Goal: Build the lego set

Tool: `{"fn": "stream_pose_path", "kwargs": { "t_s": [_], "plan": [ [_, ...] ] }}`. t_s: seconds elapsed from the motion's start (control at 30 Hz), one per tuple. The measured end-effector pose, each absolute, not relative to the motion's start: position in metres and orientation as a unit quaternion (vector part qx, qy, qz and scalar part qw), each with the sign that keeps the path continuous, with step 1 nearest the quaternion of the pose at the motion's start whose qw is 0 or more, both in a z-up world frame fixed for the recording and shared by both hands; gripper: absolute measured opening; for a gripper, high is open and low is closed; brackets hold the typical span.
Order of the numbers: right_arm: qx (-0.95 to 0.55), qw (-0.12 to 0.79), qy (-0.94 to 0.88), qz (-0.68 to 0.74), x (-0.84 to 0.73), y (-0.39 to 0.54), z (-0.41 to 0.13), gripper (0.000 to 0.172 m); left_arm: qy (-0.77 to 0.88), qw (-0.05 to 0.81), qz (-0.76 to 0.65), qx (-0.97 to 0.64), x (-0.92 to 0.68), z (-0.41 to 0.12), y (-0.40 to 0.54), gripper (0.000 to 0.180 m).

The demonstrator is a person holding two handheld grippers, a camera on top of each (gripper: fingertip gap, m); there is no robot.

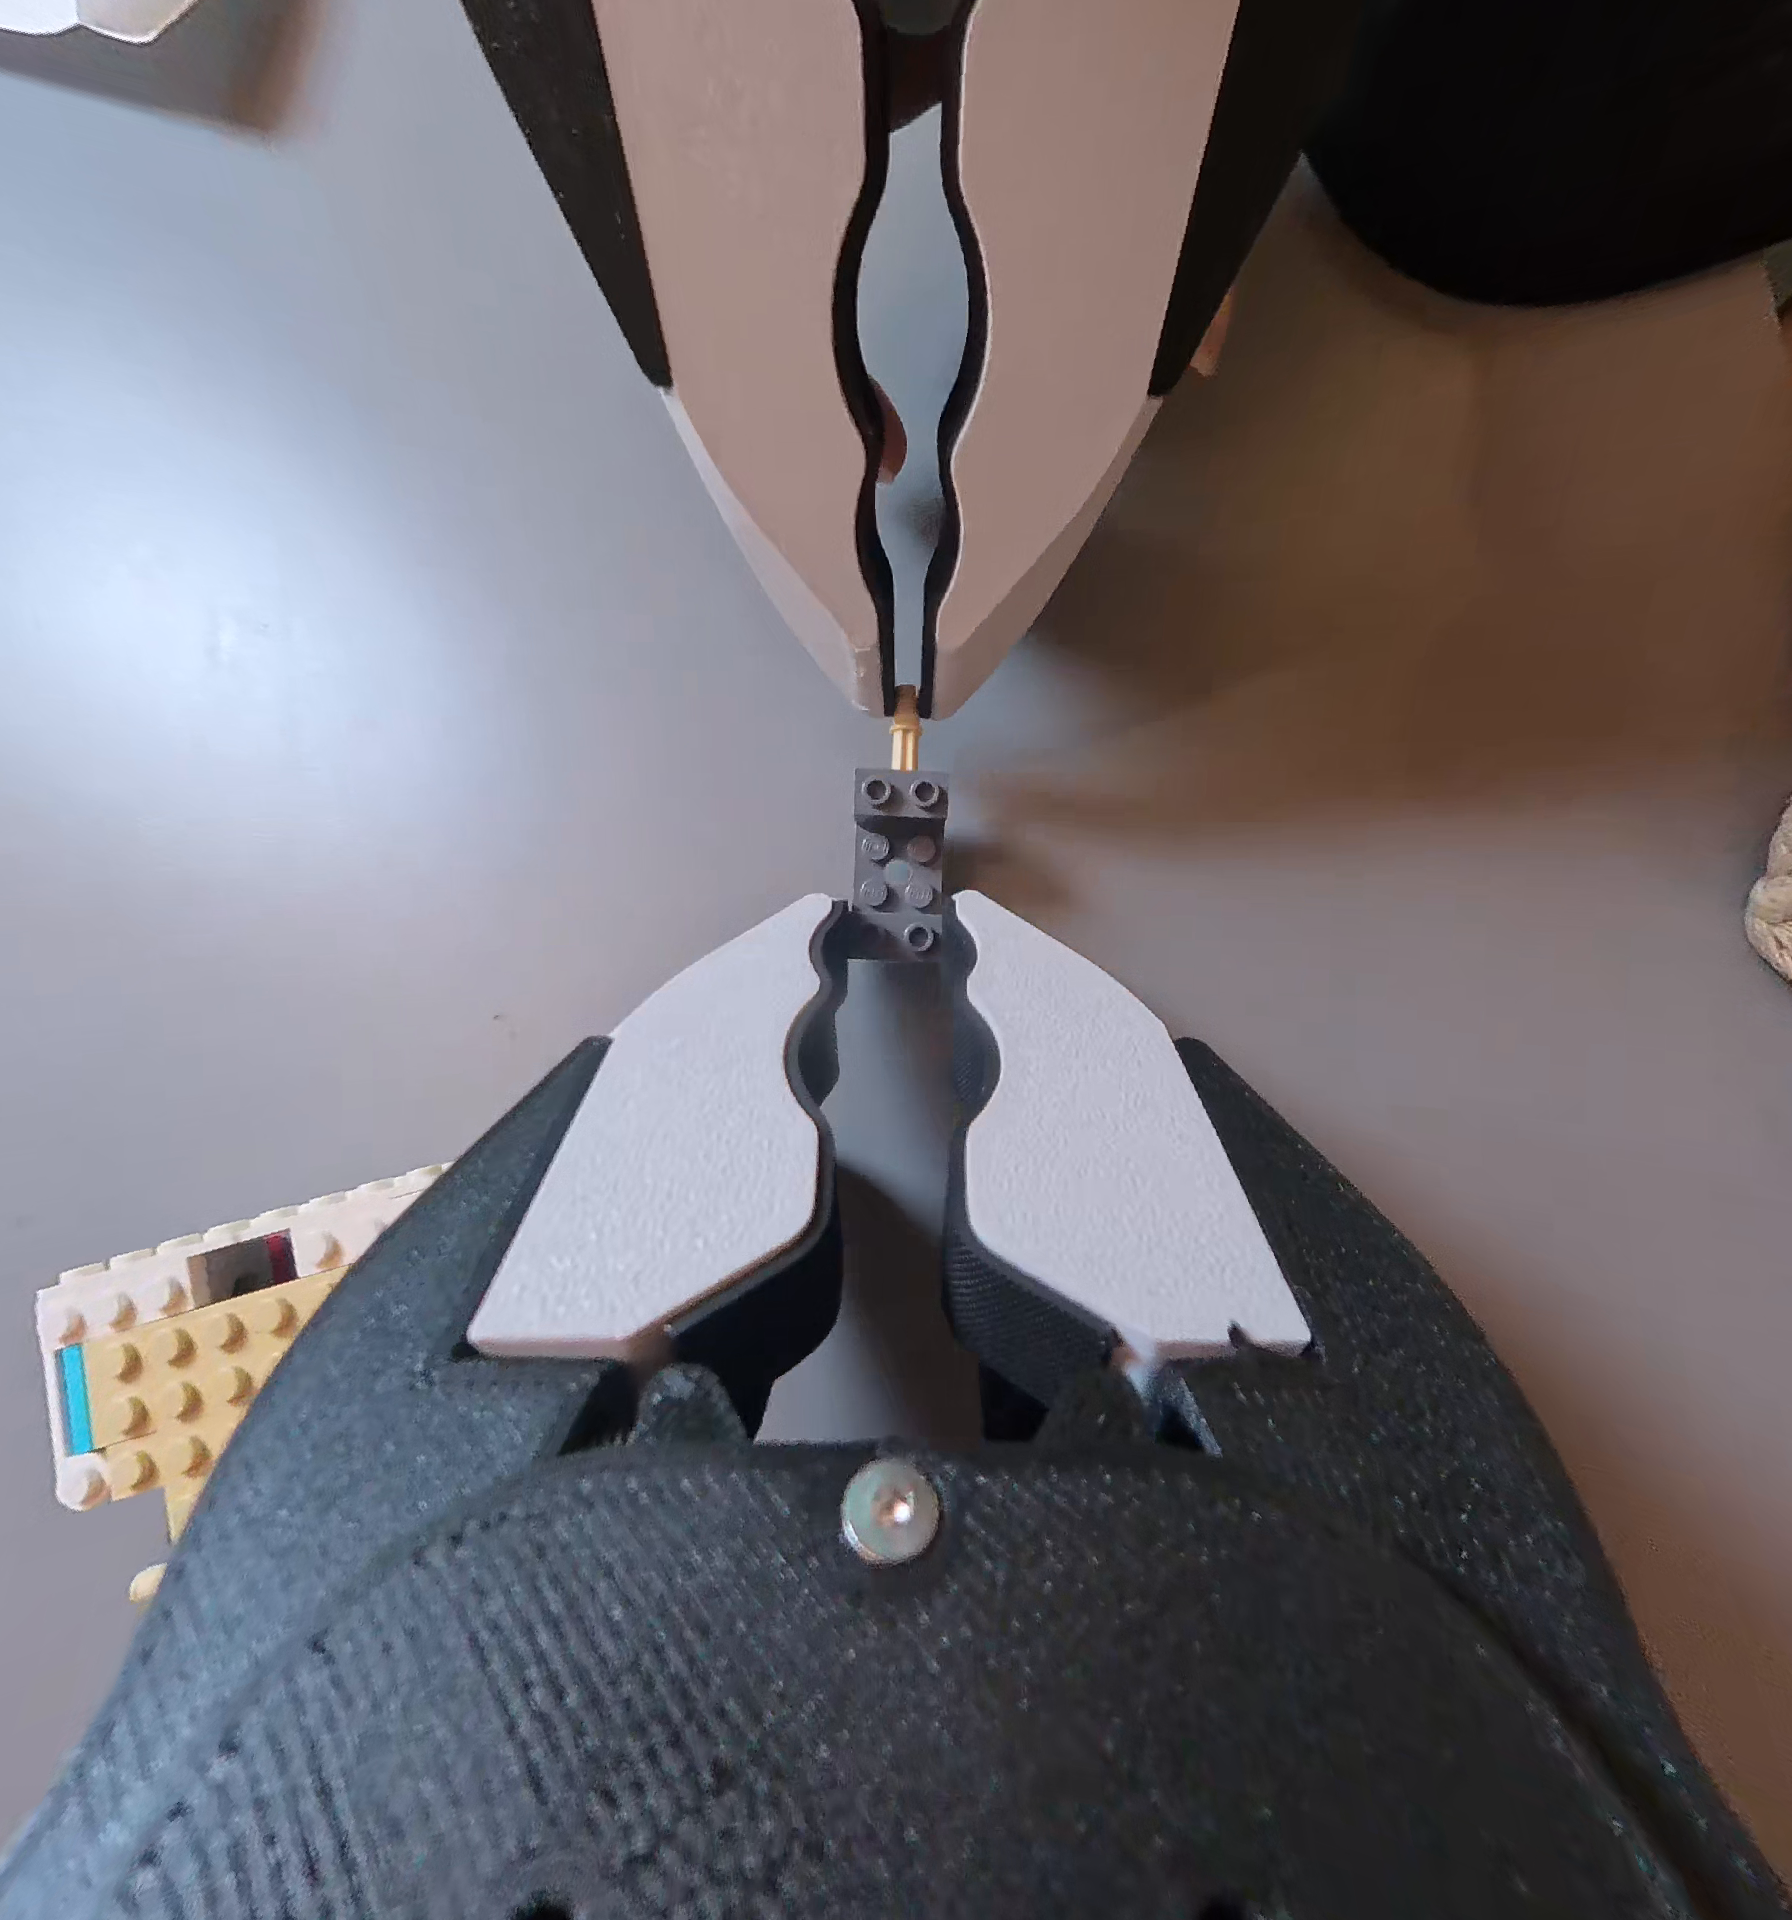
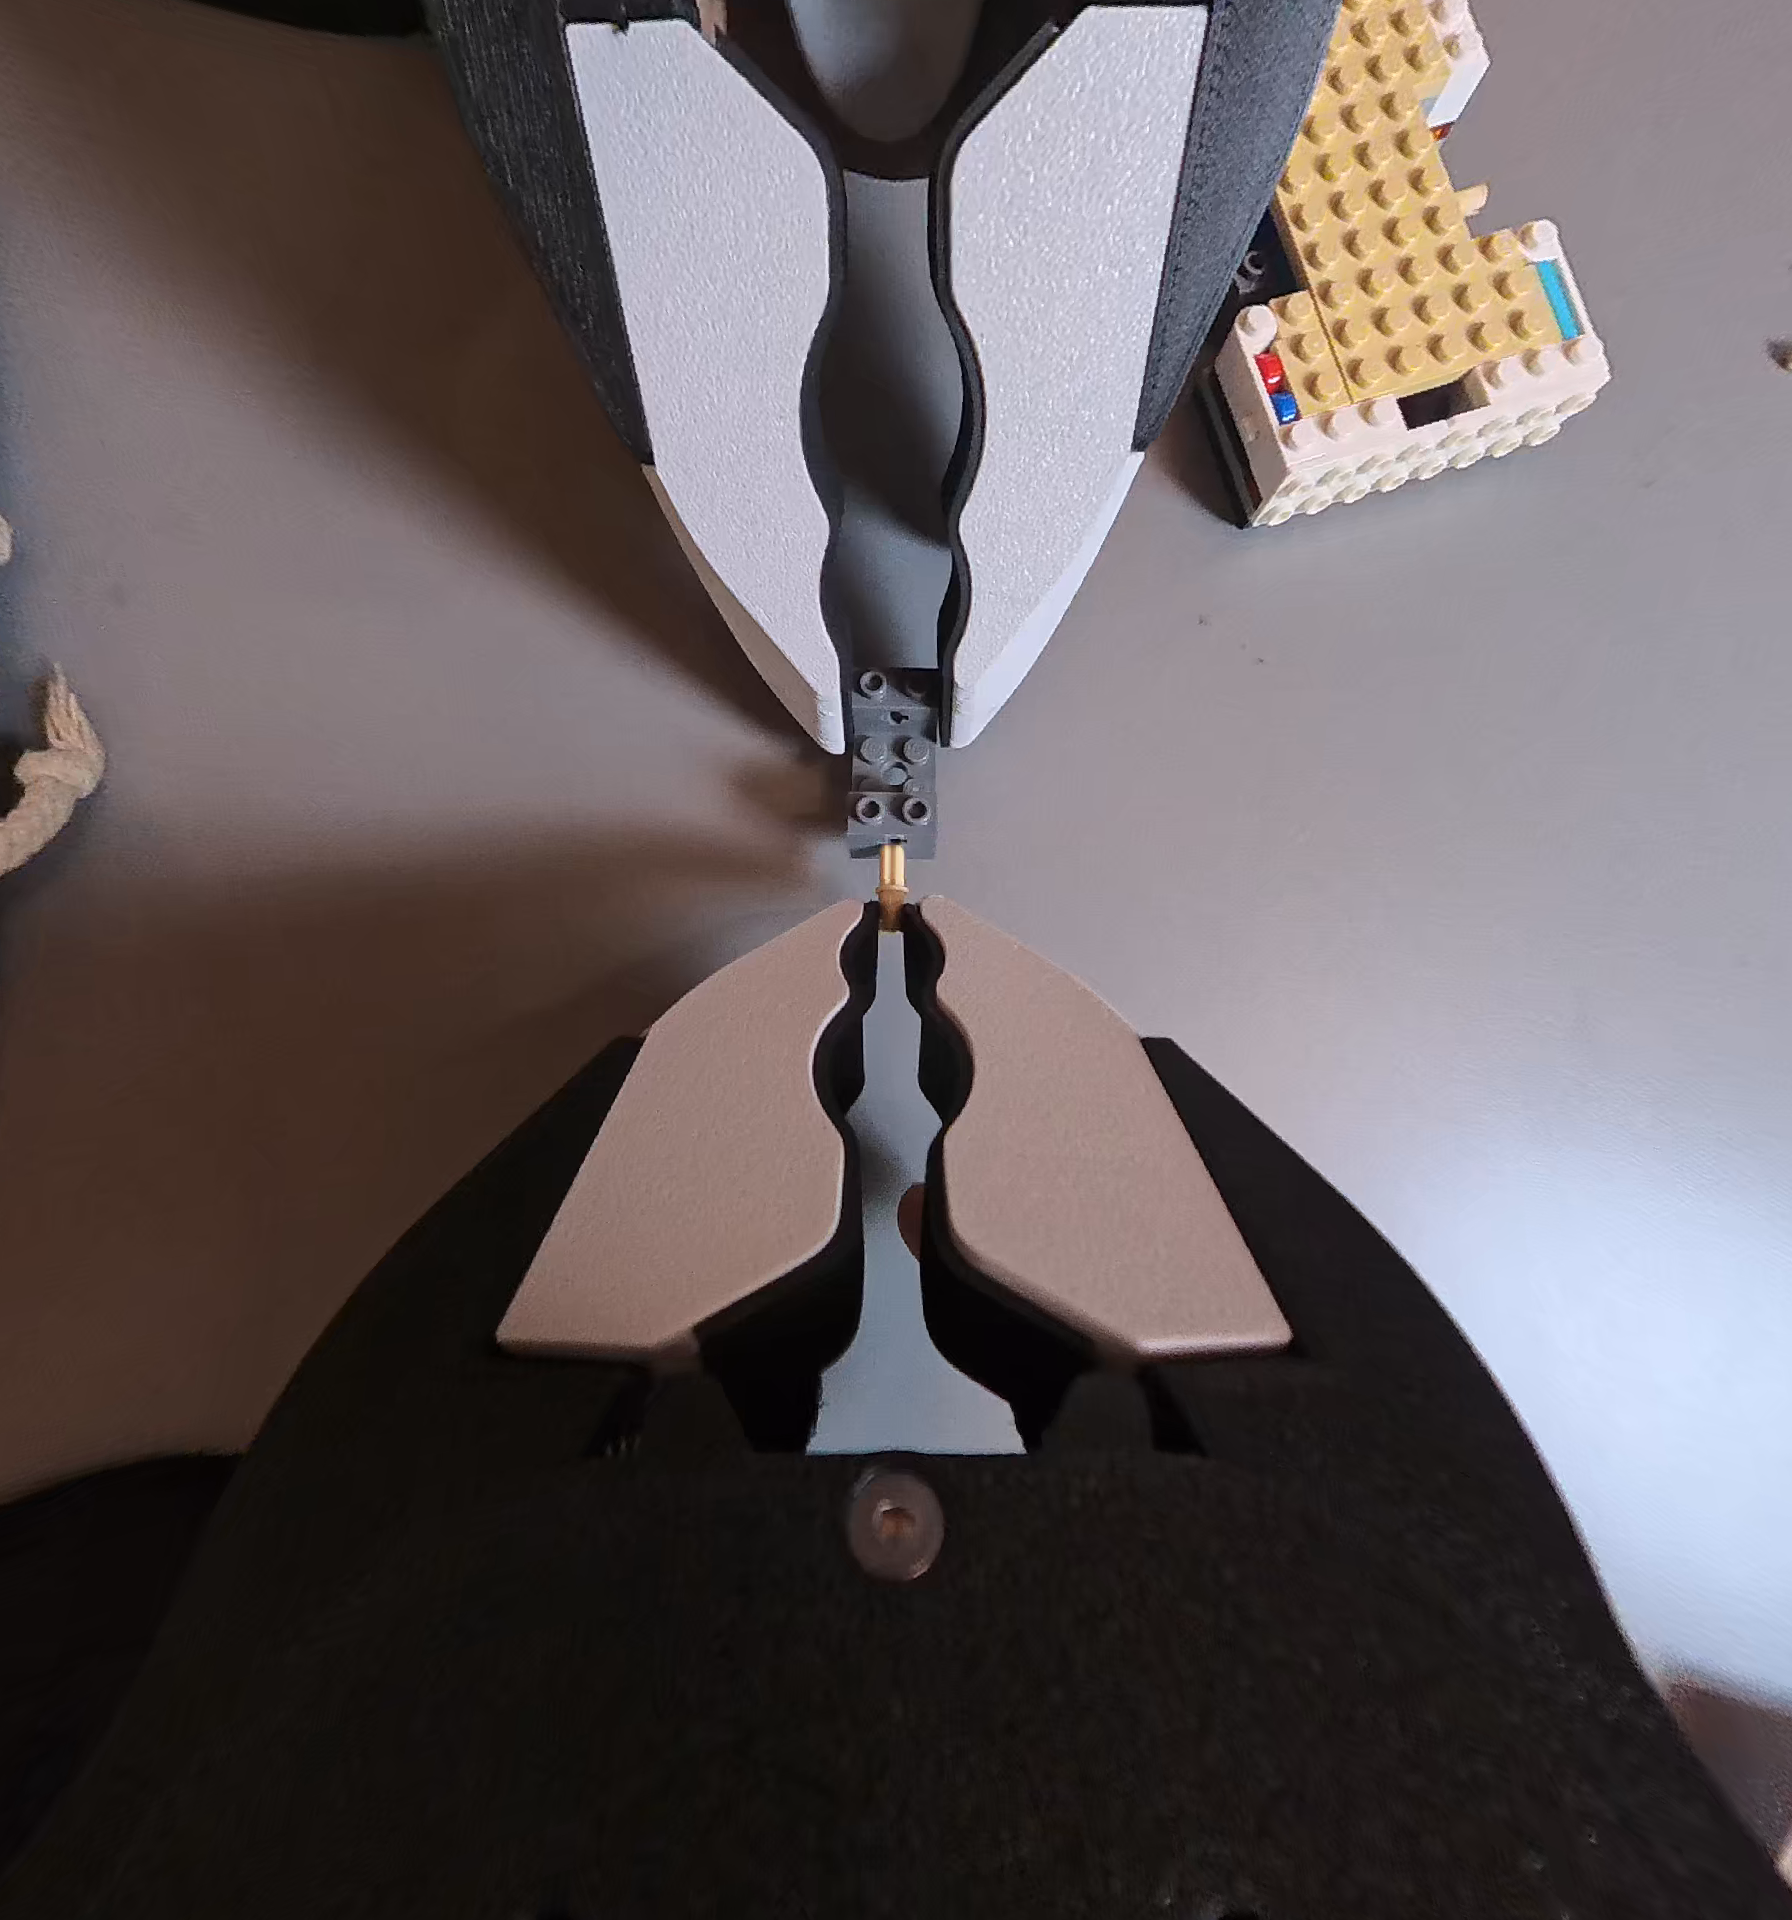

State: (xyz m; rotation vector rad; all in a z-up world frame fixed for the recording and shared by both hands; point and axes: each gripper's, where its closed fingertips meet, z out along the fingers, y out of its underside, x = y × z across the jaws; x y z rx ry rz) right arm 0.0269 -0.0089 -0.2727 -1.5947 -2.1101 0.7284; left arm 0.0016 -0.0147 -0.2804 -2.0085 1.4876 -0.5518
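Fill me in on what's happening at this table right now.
Two hand-held tools face each other tip to tip above a grey table. The left tool clamps a dark grey studded brick piece; the right tool pinches a small gold pin, whose far end meets the end of that piece. A tan and white brick build sits off to the side.

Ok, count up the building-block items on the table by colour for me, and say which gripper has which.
Dark grey: 1, the grey piece, clamped by the left gripper.
Gold: 1, the pin, pinched by the right gripper, its far end at the grey piece's end face.
Tan and white: 1, the block build, apart on the table.
Total: 3.
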Motion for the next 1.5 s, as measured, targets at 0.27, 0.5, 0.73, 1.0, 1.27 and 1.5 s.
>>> {"fn": "stream_pose_path", "kwargs": {
  "t_s": [0.27,0.5,0.73,1.0,1.27,1.5],
  "plan": [
    [-0.571,0.196,-0.753,0.261,0.0257,-0.0101,-0.2747,0.004,0.557,0.275,-0.209,-0.755,0.0010,-0.2838,-0.0172,0.017],
    [-0.557,0.216,-0.763,0.247,0.0257,-0.0107,-0.2754,0.005,0.554,0.270,-0.215,-0.758,0.0014,-0.2838,-0.0183,0.017],
    [-0.534,0.256,-0.777,0.213,0.0248,-0.0110,-0.2758,0.004,0.542,0.255,-0.233,-0.766,0.0010,-0.2835,-0.0205,0.017],
    [-0.494,0.309,-0.794,0.174,0.0229,-0.0114,-0.2727,0.005,0.512,0.227,-0.260,-0.786,0.0011,-0.2823,-0.0221,0.017],
    [-0.479,0.347,-0.788,0.170,0.0221,-0.0120,-0.2724,0.004,0.502,0.229,-0.272,-0.788,0.0041,-0.2799,-0.0227,0.016],
    [-0.488,0.360,-0.773,0.183,0.0226,-0.0128,-0.2722,0.004,0.509,0.236,-0.262,-0.786,0.0058,-0.2797,-0.0225,0.016]
  ]
}}
